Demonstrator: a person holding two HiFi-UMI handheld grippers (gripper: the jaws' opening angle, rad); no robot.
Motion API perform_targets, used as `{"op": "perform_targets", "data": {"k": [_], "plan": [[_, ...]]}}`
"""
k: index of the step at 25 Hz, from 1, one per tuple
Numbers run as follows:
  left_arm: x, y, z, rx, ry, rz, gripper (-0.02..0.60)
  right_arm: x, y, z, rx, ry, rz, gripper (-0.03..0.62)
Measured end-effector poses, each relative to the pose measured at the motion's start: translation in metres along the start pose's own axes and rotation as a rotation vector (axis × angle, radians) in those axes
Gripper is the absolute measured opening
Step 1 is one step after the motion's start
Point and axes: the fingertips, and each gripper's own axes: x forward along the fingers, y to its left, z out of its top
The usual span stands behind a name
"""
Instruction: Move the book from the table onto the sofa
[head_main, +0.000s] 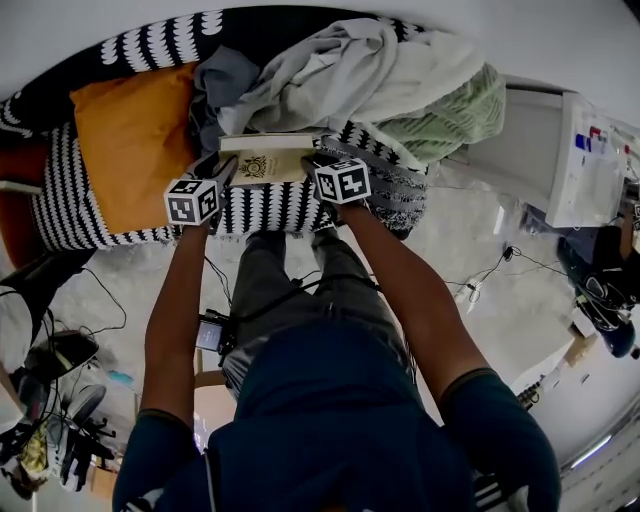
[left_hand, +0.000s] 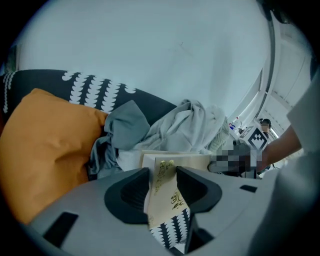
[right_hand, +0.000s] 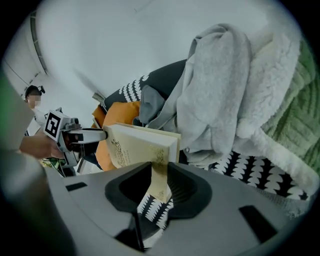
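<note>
Book (head_main: 265, 160): cream cover, gold ornamental emblem in the middle, gold scrollwork toward the edge. In the left gripper view the gold marks on the book (left_hand: 167, 195) look like flowing script, but I can't read them. No title or brand is legible in any view.

The only other markings are the black-and-white square codes on the cube of each gripper.

Left hand-held gripper (head_main: 222, 168): clamped on the book's left edge. In its own view, the left hand-held gripper (left_hand: 162, 185) has the cover pinched between both dark pads.

Right hand-held gripper (head_main: 316, 162): clamped on the right edge. Its own view shows the right hand-held gripper (right_hand: 159, 182) with the cover's edge between its pads. The book (right_hand: 135, 145) runs away toward the other gripper.

Position: the book is held between the two grippers over the front of the sofa (head_main: 60, 200), with the black-and-white scalloped cover showing beneath it. I can't tell whether it touches the seat.

On the sofa:
- an orange cushion (head_main: 130, 150) on the left
- a heap of grey clothing (head_main: 330, 70) just behind the book
- a green knitted blanket (head_main: 455, 120) on the right
</note>
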Motion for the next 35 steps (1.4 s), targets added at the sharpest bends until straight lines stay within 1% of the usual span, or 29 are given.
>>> {"op": "perform_targets", "data": {"k": [6,12,18,26,31,35], "plan": [[0.018,0.011,-0.029,-0.035,0.059,-0.004,0.173,0.021,-0.011,-0.02,0.015,0.052,-0.009,0.109],[0.035,0.019,-0.055,-0.046,0.124,-0.023,0.172,0.039,-0.021,-0.034,0.015,0.095,-0.018,0.11],[0.048,0.028,-0.076,-0.068,0.161,-0.032,0.172,0.052,-0.027,-0.05,0.024,0.127,-0.032,0.11],[0.071,0.035,-0.09,-0.065,0.196,-0.059,0.172,0.068,-0.041,-0.07,0.11,0.139,-0.043,0.11],[0.082,0.039,-0.093,-0.096,0.195,-0.071,0.167,0.075,-0.049,-0.076,0.167,0.143,-0.048,0.11],[0.088,0.042,-0.094,-0.108,0.199,-0.072,0.16,0.079,-0.055,-0.077,0.175,0.15,-0.049,0.11]]}}
